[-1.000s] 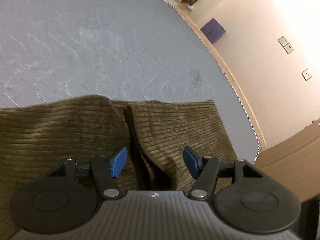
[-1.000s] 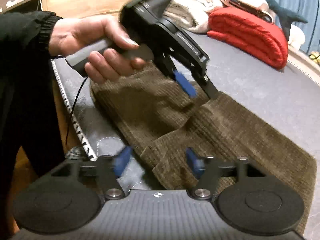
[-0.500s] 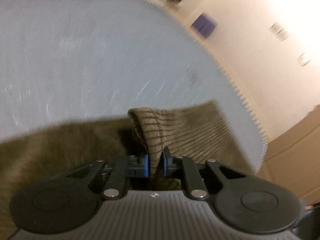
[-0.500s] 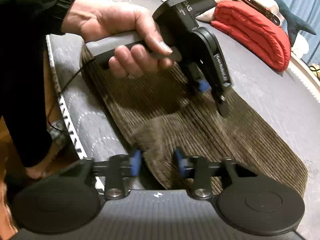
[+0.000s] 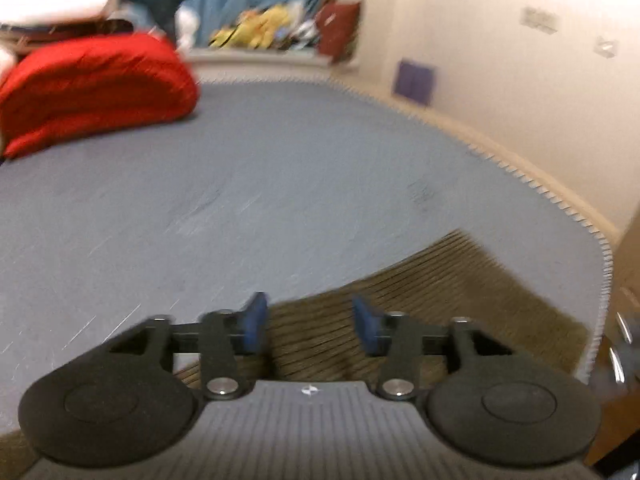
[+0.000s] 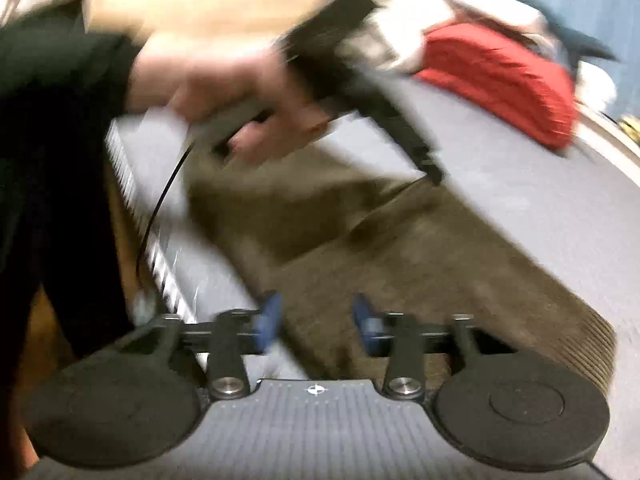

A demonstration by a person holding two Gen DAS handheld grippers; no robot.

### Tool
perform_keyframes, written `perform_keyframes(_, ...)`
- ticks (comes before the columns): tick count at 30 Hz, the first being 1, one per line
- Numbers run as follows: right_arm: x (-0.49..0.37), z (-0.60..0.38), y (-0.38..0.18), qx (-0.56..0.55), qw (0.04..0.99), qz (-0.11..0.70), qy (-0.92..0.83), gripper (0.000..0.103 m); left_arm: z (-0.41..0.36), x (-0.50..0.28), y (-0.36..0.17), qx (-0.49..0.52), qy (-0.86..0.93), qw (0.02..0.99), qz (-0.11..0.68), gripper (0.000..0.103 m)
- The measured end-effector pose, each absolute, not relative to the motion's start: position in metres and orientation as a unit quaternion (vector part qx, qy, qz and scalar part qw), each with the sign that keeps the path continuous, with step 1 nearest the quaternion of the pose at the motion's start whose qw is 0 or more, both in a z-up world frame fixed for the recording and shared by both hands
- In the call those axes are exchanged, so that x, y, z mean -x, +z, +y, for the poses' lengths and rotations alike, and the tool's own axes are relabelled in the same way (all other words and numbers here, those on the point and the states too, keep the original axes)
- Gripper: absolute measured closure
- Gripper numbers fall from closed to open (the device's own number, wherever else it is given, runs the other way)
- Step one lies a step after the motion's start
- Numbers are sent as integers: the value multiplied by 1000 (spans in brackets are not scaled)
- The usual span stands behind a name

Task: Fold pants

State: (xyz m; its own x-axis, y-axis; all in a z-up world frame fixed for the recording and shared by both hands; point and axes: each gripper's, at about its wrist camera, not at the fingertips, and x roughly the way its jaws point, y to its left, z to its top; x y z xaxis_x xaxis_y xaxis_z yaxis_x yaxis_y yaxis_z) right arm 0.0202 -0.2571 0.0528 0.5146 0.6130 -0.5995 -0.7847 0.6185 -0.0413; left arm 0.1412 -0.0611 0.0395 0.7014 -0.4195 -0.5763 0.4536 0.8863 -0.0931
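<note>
The pants point(image 5: 420, 304) are olive-brown corduroy with fine ribbed lines. The bed point(image 5: 280, 184) is grey-blue with a pale toothed edge. A bright red bundle point(image 5: 92, 88) lies on it. Both grippers point(image 5: 306, 326) point(image 6: 316, 326) are black with blue pads. The sleeve point(image 6: 60, 64) is black.

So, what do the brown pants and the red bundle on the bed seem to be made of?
The pants look like olive-brown corduroy: parallel raised ribs run across the cloth, with a matte, soft surface. The red bundle seems a smooth, puffy fabric, perhaps a quilted blanket or padded jacket: it shows rounded folds and a slight sheen, but blur leaves the exact cloth open.
</note>
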Motion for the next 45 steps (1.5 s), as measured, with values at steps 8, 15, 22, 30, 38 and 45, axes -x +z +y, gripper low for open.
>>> perform_keyframes(8, -74, -361, 51, -21, 939, 330, 99, 29, -92, -131, -31, -132, -270, 844, 444, 72)
perform_keyframes(15, -86, -429, 4, -190, 885, 421, -66, 22, -95, -89, 4, -158, -283, 866, 381, 53)
perform_keyframes(22, -86, -437, -28, -279, 837, 469, -39, 21, -110, -73, -3, -171, -301, 850, 397, 52)
perform_keyframes(30, -89, -411, -20, -224, 852, 474, -20, 19, -115, -76, -1, -180, -284, 857, 391, 41)
perform_keyframes(38, -91, -409, -22, -213, 854, 475, -22, 21, -120, -78, -17, -198, -288, 840, 416, 42)
perform_keyframes(45, -87, -408, -17, -204, 859, 470, -23, 42, -122, -79, -17, -205, -287, 839, 415, 41)
